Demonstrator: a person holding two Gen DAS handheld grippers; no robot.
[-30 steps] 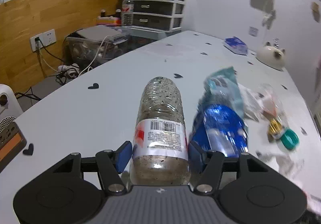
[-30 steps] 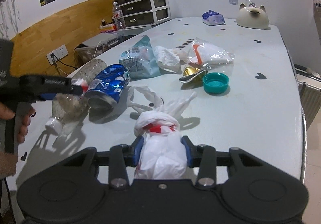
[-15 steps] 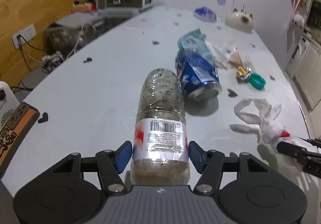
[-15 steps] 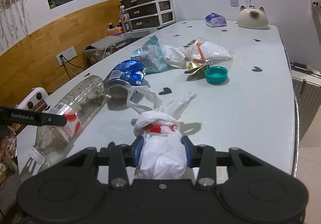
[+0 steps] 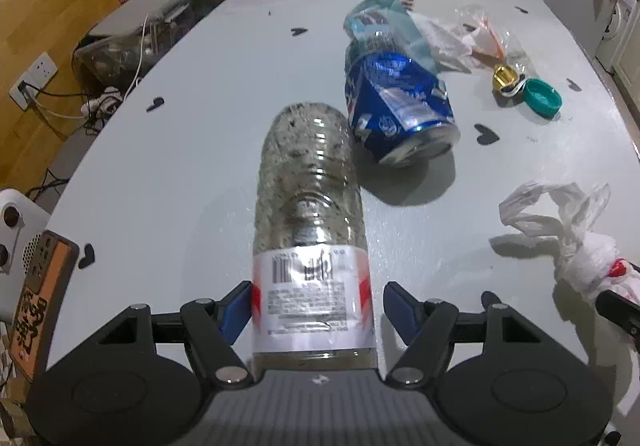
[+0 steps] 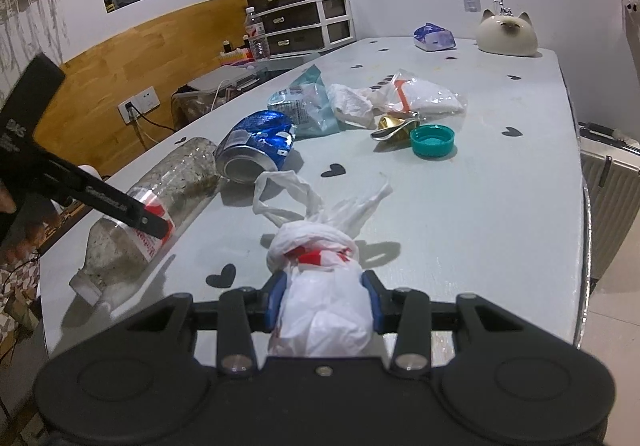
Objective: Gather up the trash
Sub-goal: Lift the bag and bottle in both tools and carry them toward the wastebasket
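A clear plastic bottle [image 5: 308, 206] with a white label lies on the pale table [image 5: 180, 174], its base against a crushed blue can [image 5: 400, 106]. My left gripper [image 5: 316, 298] straddles the label; its jaws are opening and a gap shows at the right pad. From the right wrist view the bottle [image 6: 176, 182] lies near the table's left edge under the left gripper [image 6: 148, 222]. My right gripper [image 6: 324, 282] is shut on a knotted white plastic bag [image 6: 320, 310] with red print, its handles trailing on the table.
Farther back lie a teal wrapper [image 6: 308, 106], crumpled clear bags [image 6: 420, 94], a gold scrap [image 6: 390, 122] and a teal lid [image 6: 432, 140]. A cat-shaped jar [image 6: 506, 32] and blue packet [image 6: 434, 36] stand at the far end. Drawers [image 6: 304, 14] rise behind; a suitcase [image 6: 608, 166] stands right.
My left gripper has swung and tilted down with the bottle, and its jaws have widened off the label. The right gripper still holds the bag, having shifted only slightly.
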